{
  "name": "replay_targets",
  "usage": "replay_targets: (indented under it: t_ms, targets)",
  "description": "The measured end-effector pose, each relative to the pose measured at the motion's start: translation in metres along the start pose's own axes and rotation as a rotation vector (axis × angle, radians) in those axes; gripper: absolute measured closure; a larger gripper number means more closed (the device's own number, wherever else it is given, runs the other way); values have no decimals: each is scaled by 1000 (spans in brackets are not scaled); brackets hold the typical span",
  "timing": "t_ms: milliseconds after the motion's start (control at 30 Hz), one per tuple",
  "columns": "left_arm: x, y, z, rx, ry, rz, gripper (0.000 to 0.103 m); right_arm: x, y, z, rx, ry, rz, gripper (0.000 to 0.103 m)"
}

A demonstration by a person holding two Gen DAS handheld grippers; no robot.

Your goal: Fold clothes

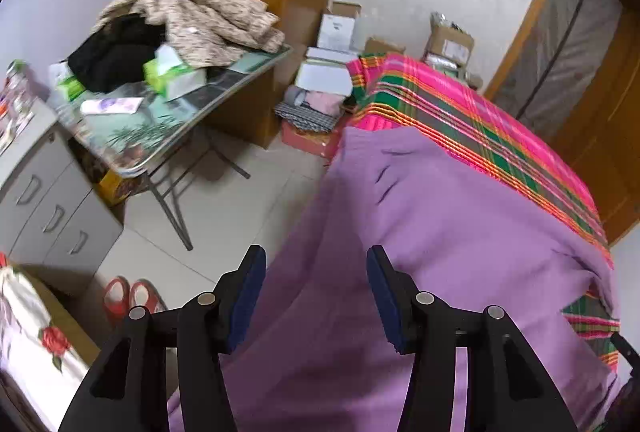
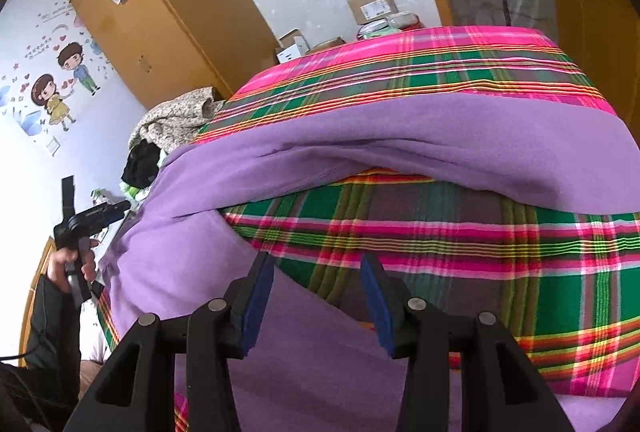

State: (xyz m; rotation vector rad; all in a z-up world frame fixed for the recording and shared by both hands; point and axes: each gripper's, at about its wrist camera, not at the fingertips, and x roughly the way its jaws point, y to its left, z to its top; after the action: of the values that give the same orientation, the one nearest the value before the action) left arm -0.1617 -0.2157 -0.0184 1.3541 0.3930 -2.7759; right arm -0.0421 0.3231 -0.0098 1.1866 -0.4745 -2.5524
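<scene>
Overhead, both grippers [image 1: 316, 296] [image 2: 318, 302] hover, jaws apart, above purple garment [image 1: 440, 216].

Garment [image 1: 440, 232] plain purple. Bedcover [image 2: 480, 240] plaid: hot pink, green, grey-brown, thin orange/yellow/white stripes. Grippers black; left gripper [image 1: 316, 296] and right gripper [image 2: 318, 302] with navy blue pads [image 1: 248, 296]. Wardrobe [image 2: 172, 16] ochre brown. Drawers [image 1: 44, 200] grey. Slippers [image 1: 128, 296] red. Jacket [image 1: 208, 20] beige, speckled. Wall sticker [image 2: 60, 84]: cartoon couple, yellow dress, blue top.
</scene>
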Motion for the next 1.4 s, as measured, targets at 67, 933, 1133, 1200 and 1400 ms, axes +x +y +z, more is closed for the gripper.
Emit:
replay_targets:
  t_ms: [67,933,1133,1200,1400]
  targets:
    - [15,-9,14,13,22,-9,49,0,-3,2,8,-3,-11,57]
    - [102,-22,90,5,81,-42,73,25,-17,9,39,27,-38,57]
    - [81,-12,86,12,61,-20,68,21,-17,7,41,18,-31,57]
    - [66,-10,80,29,37,-12,68,20,-16,7,38,16,-27,57]
    - [27,-7,40,50,30,-65,54,16,-10,5,25,7,-6,57]
